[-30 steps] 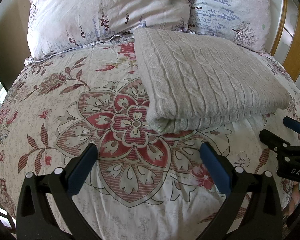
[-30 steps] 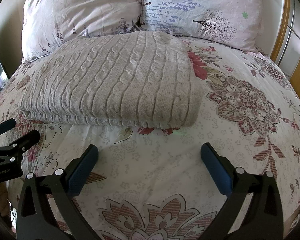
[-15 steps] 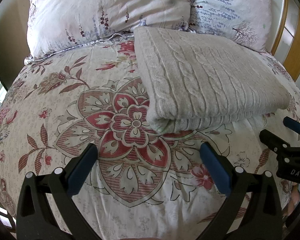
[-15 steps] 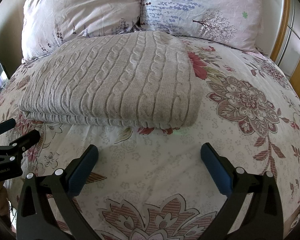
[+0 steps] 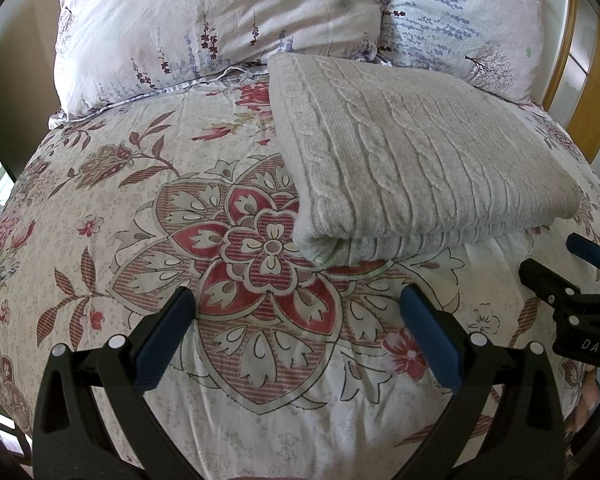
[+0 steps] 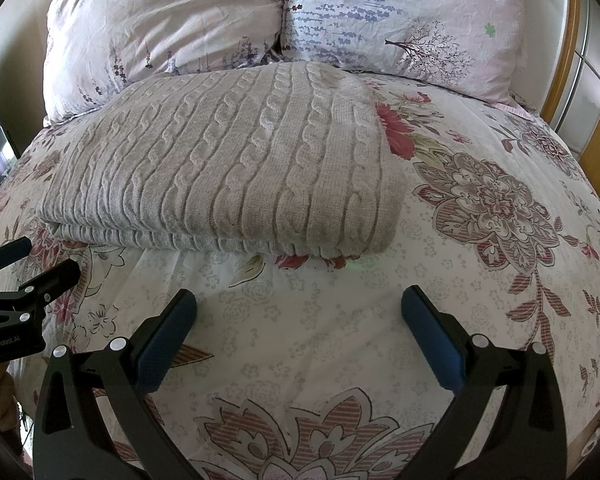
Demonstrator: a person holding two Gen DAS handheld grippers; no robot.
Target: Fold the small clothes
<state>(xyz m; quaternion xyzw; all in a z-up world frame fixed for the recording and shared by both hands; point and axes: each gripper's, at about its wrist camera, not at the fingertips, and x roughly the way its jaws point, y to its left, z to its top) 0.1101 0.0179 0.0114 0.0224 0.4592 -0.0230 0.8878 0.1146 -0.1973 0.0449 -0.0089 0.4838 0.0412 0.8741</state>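
Bedroom scene, floral duvet covering the whole bed, big red-and-cream flower medallion print on it.

Nearest the camera in the left wrist view: left gripper, jaws spread wide, nothing between the blue pads, hovering over the medallion. It also shows at the left edge of the right wrist view, jaws apart there too.

Right gripper in its own view: same pose, blue pads wide apart, nothing held, bare duvet below it. In the left wrist view it pokes in from the right edge, fingers parted, "DAS" lettering on the body.

Next out: grey cable-knit sweater, folded into a thick rectangle, lying flat on the duvet just beyond both grippers. Neither gripper touches it. In the left wrist view the sweater sits right of centre, rolled fold edge facing the camera, layers stacked. In the right wrist view it sits left of centre, long fold edge toward the camera.

Farthest: two pillows against the head of the bed, pink-lavender pillow on the left, bluish-white pillow with a tree print on the right. Sweater's far edge reaches them. Wooden frame with glass panes at far right.
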